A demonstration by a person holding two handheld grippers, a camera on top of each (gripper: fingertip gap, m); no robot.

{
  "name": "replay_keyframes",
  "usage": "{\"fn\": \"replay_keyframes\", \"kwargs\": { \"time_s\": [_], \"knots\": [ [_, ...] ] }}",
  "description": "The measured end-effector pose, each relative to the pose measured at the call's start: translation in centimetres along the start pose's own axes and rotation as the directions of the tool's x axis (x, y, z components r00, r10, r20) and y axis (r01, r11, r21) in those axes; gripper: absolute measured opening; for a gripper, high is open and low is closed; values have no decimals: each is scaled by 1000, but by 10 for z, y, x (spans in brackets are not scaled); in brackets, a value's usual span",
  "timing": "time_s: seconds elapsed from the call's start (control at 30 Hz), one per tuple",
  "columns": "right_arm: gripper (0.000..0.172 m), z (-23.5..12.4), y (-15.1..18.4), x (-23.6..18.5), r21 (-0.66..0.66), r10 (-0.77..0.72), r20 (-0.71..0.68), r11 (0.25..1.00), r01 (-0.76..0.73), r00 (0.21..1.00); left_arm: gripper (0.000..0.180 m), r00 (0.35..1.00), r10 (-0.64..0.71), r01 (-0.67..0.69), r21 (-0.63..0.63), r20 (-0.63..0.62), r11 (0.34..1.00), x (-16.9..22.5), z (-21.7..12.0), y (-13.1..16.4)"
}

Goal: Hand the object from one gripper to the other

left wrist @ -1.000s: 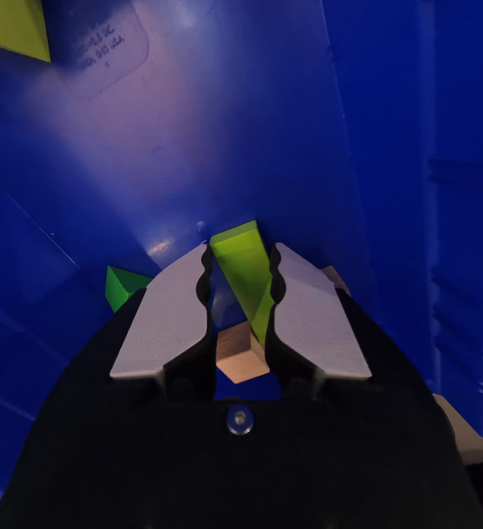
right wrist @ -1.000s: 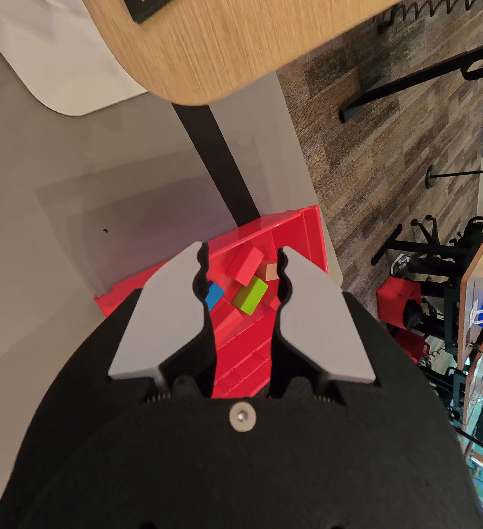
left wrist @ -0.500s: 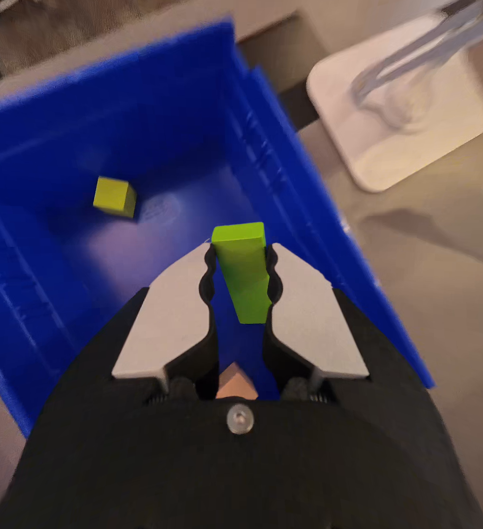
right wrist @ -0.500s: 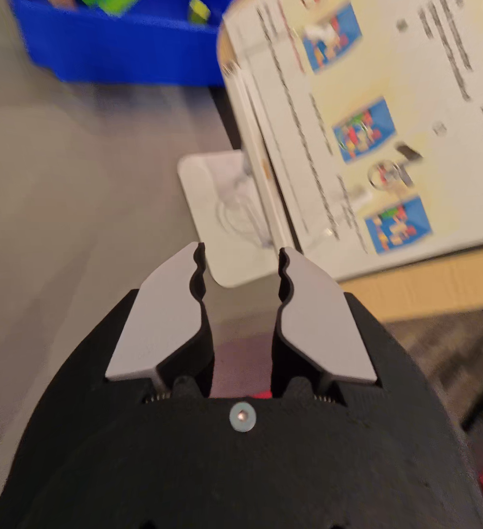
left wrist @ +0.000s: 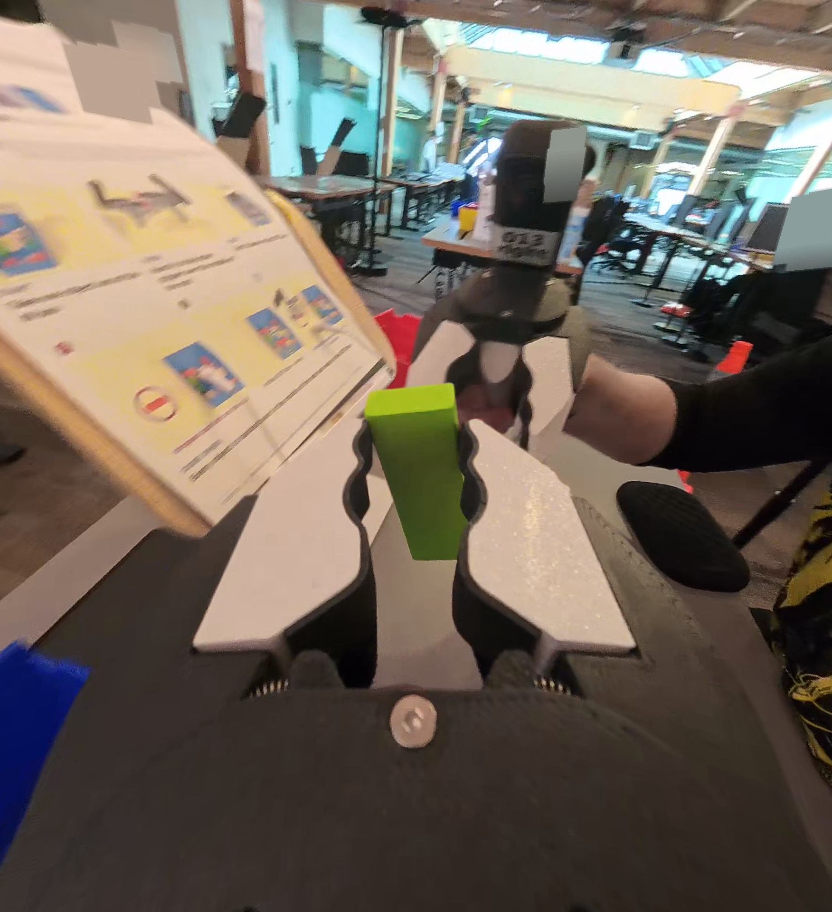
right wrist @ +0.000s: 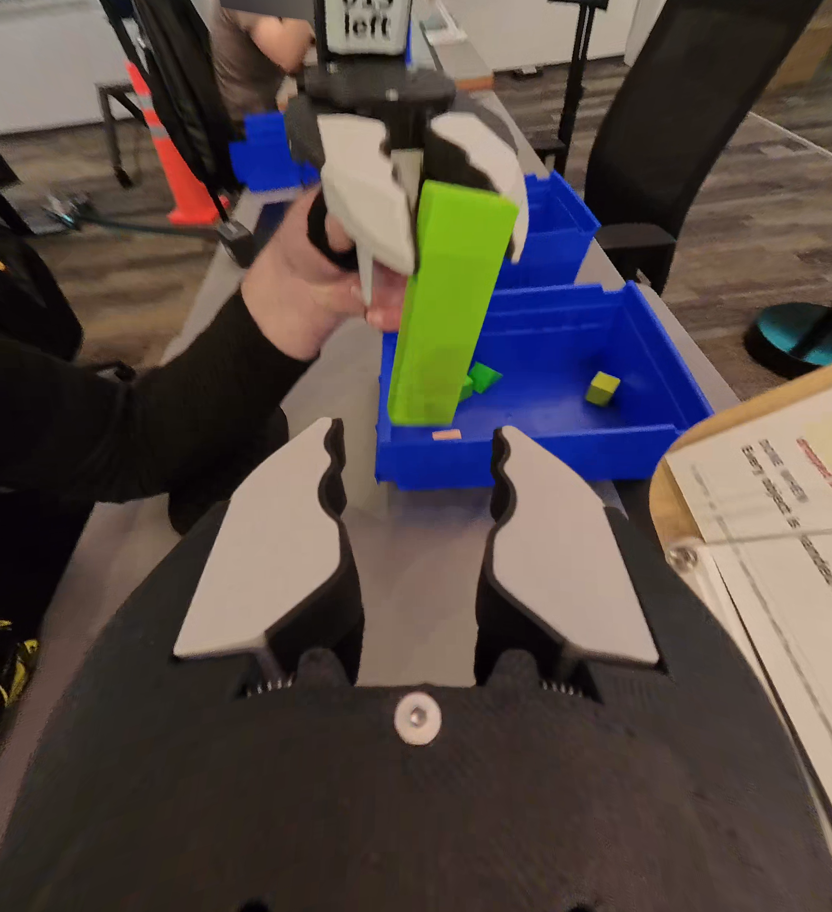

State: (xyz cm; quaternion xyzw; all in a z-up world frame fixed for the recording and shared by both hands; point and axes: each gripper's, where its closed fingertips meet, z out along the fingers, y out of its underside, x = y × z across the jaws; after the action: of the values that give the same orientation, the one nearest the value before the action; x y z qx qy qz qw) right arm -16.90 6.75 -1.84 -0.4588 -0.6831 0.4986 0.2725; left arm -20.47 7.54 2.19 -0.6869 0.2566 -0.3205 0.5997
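Lime-green block (right wrist: 446, 301) pinched between left gripper (left wrist: 414, 444) pads, held in air above blue bin (right wrist: 527, 459). Right gripper (right wrist: 416, 444) faces it, jaws wide, nothing between. Step: approach for handover. Next, likely: right jaws straddle block's free lower end, clamp; left lets go after.

Grey table (right wrist: 419, 567) at frame centre carries a blue bin (right wrist: 527, 464) at centre right, a second blue bin (right wrist: 557, 222) behind it, and a wood-edged instruction board (right wrist: 769, 493) at right.
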Motion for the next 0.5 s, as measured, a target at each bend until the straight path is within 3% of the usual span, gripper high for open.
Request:
{"fn": "replay_keyframes", "kwargs": {
  "time_s": [0.03,0.23,0.33,0.5],
  "knots": [
    [52,2,-4,0,17,7,12,1000,-7,1000,34,999,9,-9,10,-31,1000,6,7,-2],
    [45,3,-10,-1,40,27,50,999,-29,998,34,994,33,-28,46,-108,999,26,29,-10],
    [31,1,-14,-7,61,27,93,998,-33,995,34,993,35,-30,46,-111,998,27,32,-10],
    [31,-4,-16,-9,73,15,92,997,-21,996,34,992,41,-33,67,-123,997,31,33,-13]
  ]
}}
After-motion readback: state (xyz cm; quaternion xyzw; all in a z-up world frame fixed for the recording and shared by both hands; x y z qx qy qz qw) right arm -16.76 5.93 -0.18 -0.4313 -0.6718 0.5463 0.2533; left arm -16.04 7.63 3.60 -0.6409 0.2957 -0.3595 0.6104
